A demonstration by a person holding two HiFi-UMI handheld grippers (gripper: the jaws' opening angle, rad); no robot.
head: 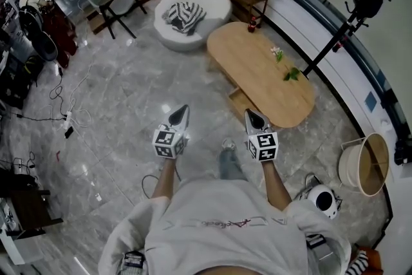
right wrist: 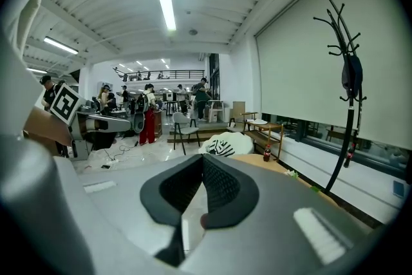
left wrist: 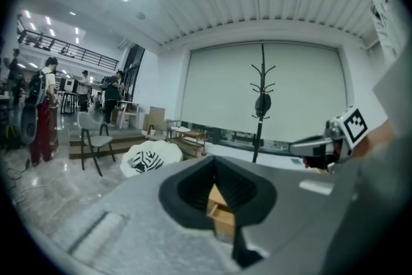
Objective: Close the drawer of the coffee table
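Note:
The oval wooden coffee table (head: 261, 71) stands ahead on the right of the marble floor. Its drawer (head: 239, 100) juts out open from the near long side. My left gripper (head: 181, 111) is shut and empty, held over the floor to the left of the drawer. Just short of the drawer front, my right gripper (head: 250, 114) is shut and empty too. In the left gripper view the open drawer (left wrist: 222, 212) shows past the closed jaw tips of the left gripper (left wrist: 215, 161). The right gripper (right wrist: 203, 158) points along the table top (right wrist: 257, 163).
A white beanbag seat (head: 192, 13) with a striped cushion sits beyond the table's far end. A black coat rack (head: 351, 16) stands behind the table, and a round basket (head: 364, 164) lies at the right. Cables (head: 64, 106) trail on the floor at the left. A grey chair (head: 116, 3) is at the back.

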